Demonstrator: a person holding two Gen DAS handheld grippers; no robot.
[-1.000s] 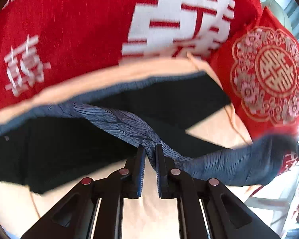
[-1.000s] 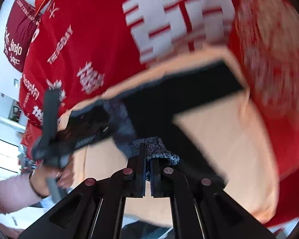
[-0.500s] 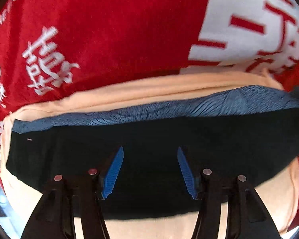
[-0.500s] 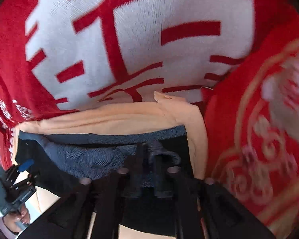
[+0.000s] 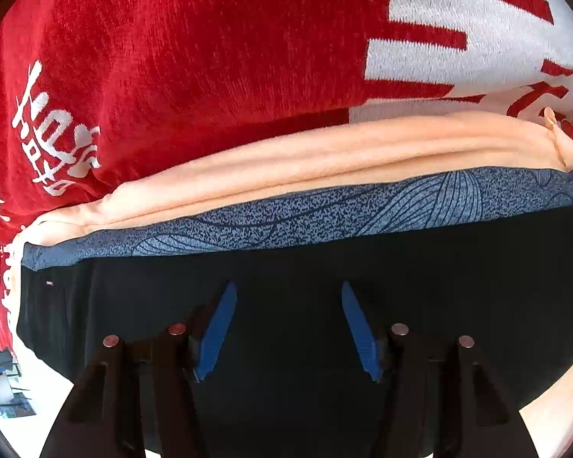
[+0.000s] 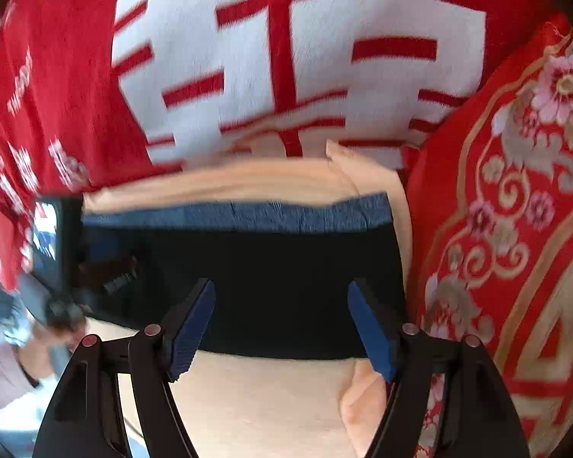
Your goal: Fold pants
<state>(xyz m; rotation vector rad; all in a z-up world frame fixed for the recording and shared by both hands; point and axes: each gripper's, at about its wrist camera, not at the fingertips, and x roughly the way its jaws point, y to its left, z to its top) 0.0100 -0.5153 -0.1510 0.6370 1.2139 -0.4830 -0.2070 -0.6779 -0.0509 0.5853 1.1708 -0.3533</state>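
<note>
Looking straight down over both grippers, the pants (image 5: 324, 305) lie folded into a flat dark strip on the peach blanket (image 5: 324, 160), running along its far edge. A blue patterned band of the pants shows along the far side, so the top layer sits just short of that edge, which I'd guess is simply where the fold landed.

The left gripper (image 5: 286, 324) has its blue pads (image 5: 217, 324) apart with only flat cloth beneath, nothing pinched. The right gripper (image 6: 282, 324) has just been spreading too, pads (image 6: 191, 328) wide over the strip's near edge by the blanket's right corner, also holding nothing. My read: both let go so the fold can settle.

A red cover (image 6: 286, 57) with white characters lies past the far edge, and a red cushion (image 6: 515, 210) sits against the right edge.
</note>
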